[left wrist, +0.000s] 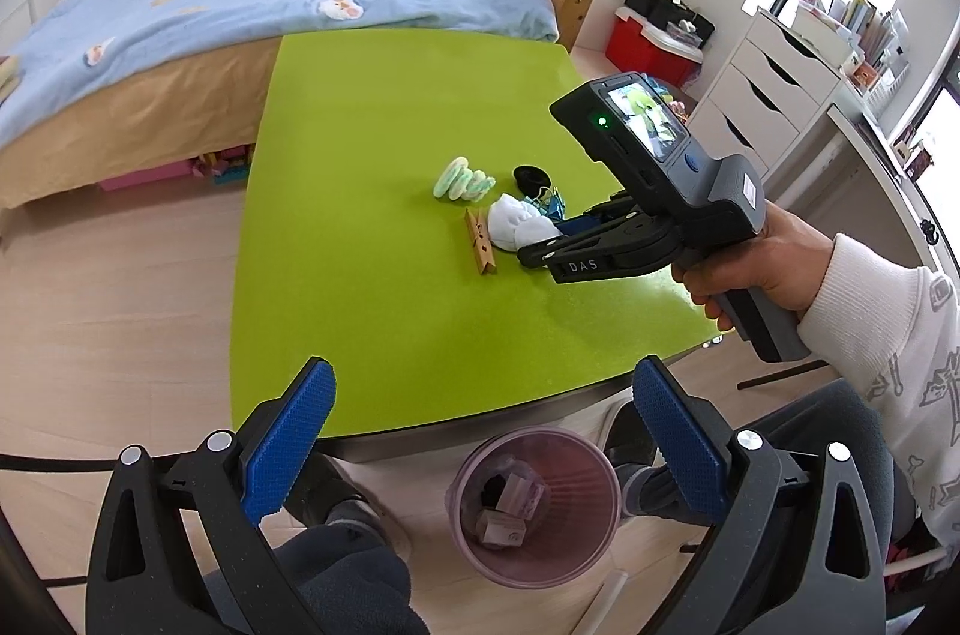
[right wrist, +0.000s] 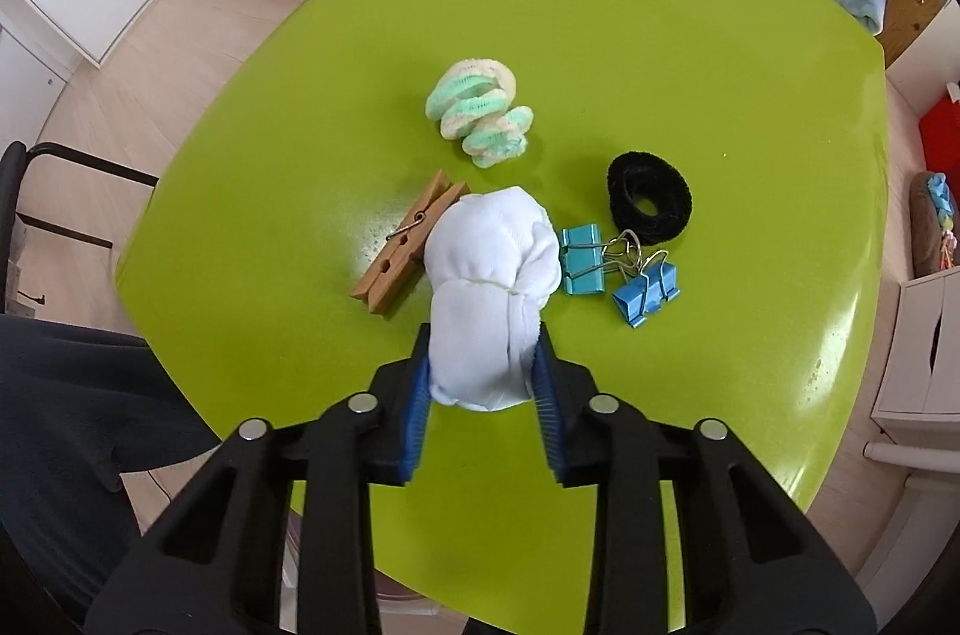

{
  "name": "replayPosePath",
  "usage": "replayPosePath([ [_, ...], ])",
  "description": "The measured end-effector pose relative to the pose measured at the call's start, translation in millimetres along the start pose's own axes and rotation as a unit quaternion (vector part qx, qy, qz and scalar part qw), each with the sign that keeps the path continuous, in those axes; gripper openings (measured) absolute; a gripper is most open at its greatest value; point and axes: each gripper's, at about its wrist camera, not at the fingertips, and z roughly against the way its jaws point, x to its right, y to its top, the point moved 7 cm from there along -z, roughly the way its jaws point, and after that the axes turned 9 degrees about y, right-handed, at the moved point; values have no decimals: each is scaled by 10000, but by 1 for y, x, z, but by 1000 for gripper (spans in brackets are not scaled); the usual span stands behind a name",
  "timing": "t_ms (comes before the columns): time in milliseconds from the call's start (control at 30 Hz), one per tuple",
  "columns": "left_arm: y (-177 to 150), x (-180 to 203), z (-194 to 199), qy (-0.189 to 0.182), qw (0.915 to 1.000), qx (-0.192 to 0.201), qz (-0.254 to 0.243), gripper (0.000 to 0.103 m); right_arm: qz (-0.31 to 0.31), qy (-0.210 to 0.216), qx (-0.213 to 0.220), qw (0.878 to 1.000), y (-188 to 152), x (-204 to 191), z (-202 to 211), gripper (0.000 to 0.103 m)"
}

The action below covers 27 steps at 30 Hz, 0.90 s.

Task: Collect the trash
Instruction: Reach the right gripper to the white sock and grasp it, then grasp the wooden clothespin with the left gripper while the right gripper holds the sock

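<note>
Reading "DAS", right claw (left wrist: pixel 540 245) lettering.

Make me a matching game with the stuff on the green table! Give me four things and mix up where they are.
Things:
1. white rolled-up cloth bundle
2. wooden clothespin
3. black fuzzy hair ring
4. pink plastic bin

Places:
A. on the floor below the table edge
B. between the right gripper fingers
C. touching the bundle's left side
D. just beyond the blue binder clips

Pairs: 1-B, 2-C, 3-D, 4-A

Two wrist views; shared green table (left wrist: pixel 390 107)
</note>
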Motion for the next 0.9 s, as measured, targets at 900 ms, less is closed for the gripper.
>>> replayPosePath([
  [900, 61, 26, -81, 338, 9972, -441, -500, 96, -1015, 86, 1078, 9889, -51, 20, 79, 26],
])
